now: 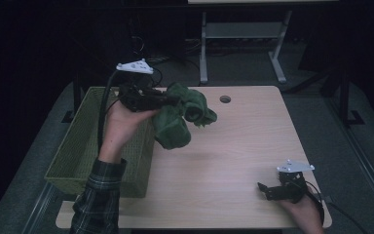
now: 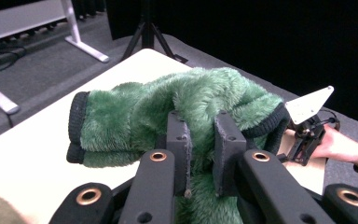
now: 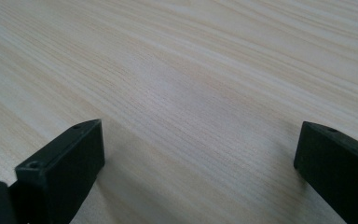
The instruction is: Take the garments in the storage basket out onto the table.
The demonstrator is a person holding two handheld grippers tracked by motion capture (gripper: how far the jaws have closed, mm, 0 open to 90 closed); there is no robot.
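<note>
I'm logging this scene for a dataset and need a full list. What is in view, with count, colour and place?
Fleece garment: one, green with dark cuffs, held above the table's left part, beside the basket.
Basket: one, olive green woven, at the table's left edge.
Table: one, light wood, with a round hole near the far edge.
Metal frame: one, grey, on the floor behind the table.
Left gripper: one, black, jaws clamped on the garment.
Right gripper: one, black, jaws apart, low at the table's near right corner.
</note>
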